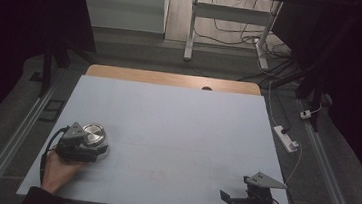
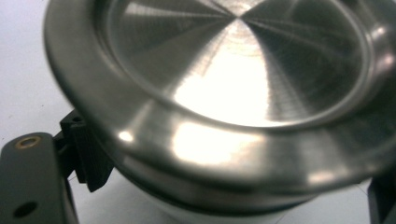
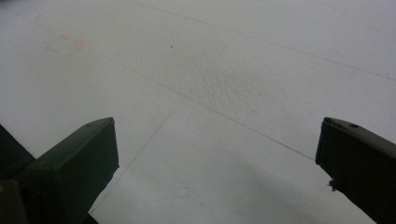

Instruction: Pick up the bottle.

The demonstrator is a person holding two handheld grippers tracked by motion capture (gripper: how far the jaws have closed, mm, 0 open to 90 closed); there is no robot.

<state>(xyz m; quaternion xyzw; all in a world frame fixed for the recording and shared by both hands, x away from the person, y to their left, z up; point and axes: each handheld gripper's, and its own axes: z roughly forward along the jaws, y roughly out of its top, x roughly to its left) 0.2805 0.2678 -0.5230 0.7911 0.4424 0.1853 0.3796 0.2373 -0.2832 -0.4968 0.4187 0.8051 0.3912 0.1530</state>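
High view: left hand-held gripper [image 1: 95, 146] clamping metal-lidded container [image 1: 93, 134]

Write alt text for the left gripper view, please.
A shiny round metal lid on a white container is seen very close, gripped by the left gripper. One black ribbed pad presses its side; the white table lies behind.

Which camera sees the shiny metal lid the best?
The left gripper view: the metal lid is huge there, with its brushed top and rim, and the left claw squeezes the white body beneath it. The high view shows it small and far. The right gripper view looks at the white table.
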